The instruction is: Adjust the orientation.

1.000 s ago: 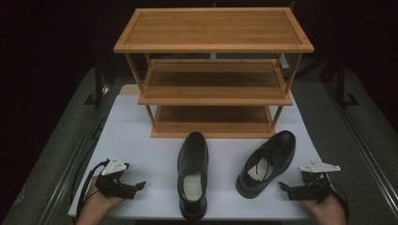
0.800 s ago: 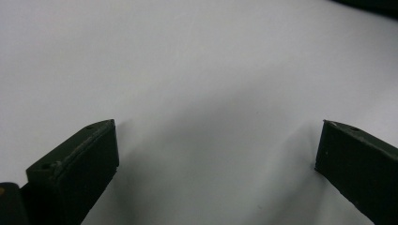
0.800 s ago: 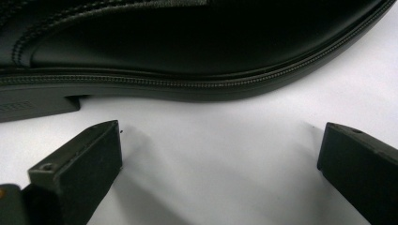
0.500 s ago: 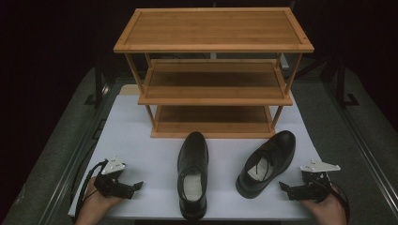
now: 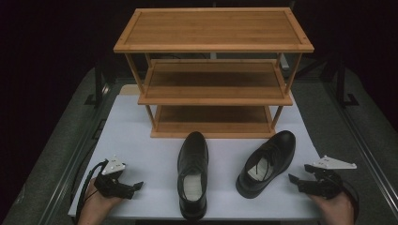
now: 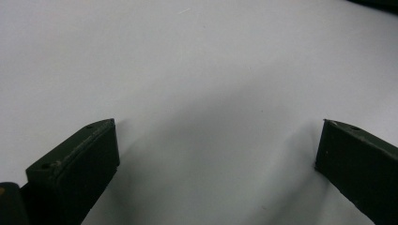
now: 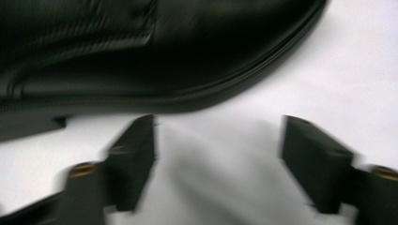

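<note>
- Black plastic left gripper (image 5: 136, 186) lies at the lower left of the high view, jaws wide apart and empty; its own view has bare white counter (image 6: 197, 70) between them.
- Centre shoe (image 5: 193, 173), lower middle, toe toward the rack (image 5: 213, 70); polished leather looks slick, and the sole likely makes it moderately heavy.
- Right shoe (image 5: 266, 162), right of centre, angled, toe to the upper right. Its upper should give under pressure, while heel and sole stay stiff, so the collar rim by the heel looks the best hold.
- Right gripper (image 5: 292, 179), lower right, aims at that shoe; its jaws have just been closing, with nothing between them and a gap left.
- Right gripper view brings the shoe's welt (image 7: 263, 79) close above blurred jaws, which the high view cannot resolve; the high view alone gives the rack's three bare shelves.
</note>
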`<action>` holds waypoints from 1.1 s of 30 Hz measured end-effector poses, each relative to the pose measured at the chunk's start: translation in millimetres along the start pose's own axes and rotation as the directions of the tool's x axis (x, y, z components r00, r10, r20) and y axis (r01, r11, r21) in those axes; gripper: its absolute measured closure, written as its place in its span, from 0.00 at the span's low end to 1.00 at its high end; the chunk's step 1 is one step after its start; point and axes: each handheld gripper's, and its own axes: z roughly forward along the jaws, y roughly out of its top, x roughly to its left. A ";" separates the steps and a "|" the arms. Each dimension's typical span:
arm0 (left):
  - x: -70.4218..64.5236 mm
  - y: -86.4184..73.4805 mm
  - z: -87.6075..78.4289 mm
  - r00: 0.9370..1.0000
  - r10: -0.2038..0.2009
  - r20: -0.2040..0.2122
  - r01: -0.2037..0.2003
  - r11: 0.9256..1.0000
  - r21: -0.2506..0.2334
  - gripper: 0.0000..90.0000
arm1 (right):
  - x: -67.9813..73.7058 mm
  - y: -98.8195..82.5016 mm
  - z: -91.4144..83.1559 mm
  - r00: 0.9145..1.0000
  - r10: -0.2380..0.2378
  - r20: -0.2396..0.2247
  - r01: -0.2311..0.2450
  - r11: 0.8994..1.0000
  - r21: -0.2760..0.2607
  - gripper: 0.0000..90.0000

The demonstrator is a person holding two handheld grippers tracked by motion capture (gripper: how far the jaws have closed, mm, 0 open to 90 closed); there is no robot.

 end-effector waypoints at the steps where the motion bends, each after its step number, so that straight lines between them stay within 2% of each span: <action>1: 0.0 0.0 0.0 1.000 0.000 0.000 0.000 1.000 0.000 0.00 | -2.4 2.7 -2.5 1.000 0.011 0.006 -0.011 1.000 -0.006 0.46; 3: 0.1 0.0 0.1 1.000 -0.001 0.000 0.001 1.000 0.001 0.00 | -7.2 7.9 -5.8 1.000 0.017 0.009 -0.017 1.000 -0.013 0.62; 4: 0.1 0.1 0.1 1.000 -0.001 0.001 0.001 1.000 0.001 0.00 | -10.4 12.4 -6.6 1.000 0.010 0.027 -0.010 1.000 -0.015 0.71; 6: 0.2 0.0 0.2 1.000 -0.002 0.001 0.002 1.000 0.000 0.00 | -16.4 20.3 -4.8 1.000 0.002 0.026 -0.001 1.000 -0.013 0.85; 9: 0.4 -0.1 -0.1 1.000 -0.001 0.002 0.001 1.000 0.001 0.00 | -25.7 31.7 1.8 1.000 0.002 0.021 -0.001 1.000 -0.019 1.00; 12: 0.4 -0.2 0.0 1.000 -0.002 0.002 0.002 1.000 0.001 0.00 | -38.4 48.3 11.7 1.000 0.011 0.017 -0.011 1.000 -0.029 1.00; 14: 0.5 -0.3 0.0 1.000 -0.002 0.004 0.002 1.000 -0.001 0.00 | -40.2 51.2 13.5 1.000 0.014 0.017 -0.014 0.999 -0.033 1.00; 21: 0.5 -0.3 0.3 1.000 -0.004 0.003 0.004 1.000 -0.004 0.00 | -56.4 82.6 33.7 0.999 0.004 0.045 -0.002 0.998 -0.058 1.00; 22: 0.5 -0.4 0.4 1.000 -0.005 0.004 0.005 1.000 -0.004 0.00 | -56.4 82.6 33.7 0.999 0.004 0.045 -0.002 0.998 -0.058 1.00; 24: 0.5 -0.4 0.4 1.000 -0.005 0.004 0.005 1.000 -0.004 0.00 | -64.1 94.8 40.3 0.999 0.003 0.037 0.000 0.998 -0.066 1.00; 28: 0.5 -0.3 0.2 1.000 -0.005 0.004 0.005 1.000 -0.002 0.00 | -70.5 104.9 48.4 1.000 0.000 0.021 0.002 0.998 -0.068 1.00; 29: 0.6 -0.3 0.2 1.000 -0.006 0.005 0.006 1.000 -0.002 0.00 | -73.5 109.7 55.3 1.000 0.001 -0.001 -0.001 0.998 -0.063 1.00; 33: 0.6 -0.4 0.2 1.000 -0.006 0.004 0.006 1.000 -0.002 0.00 | -75.0 111.7 64.0 1.000 -0.001 -0.009 0.000 0.999 -0.044 1.00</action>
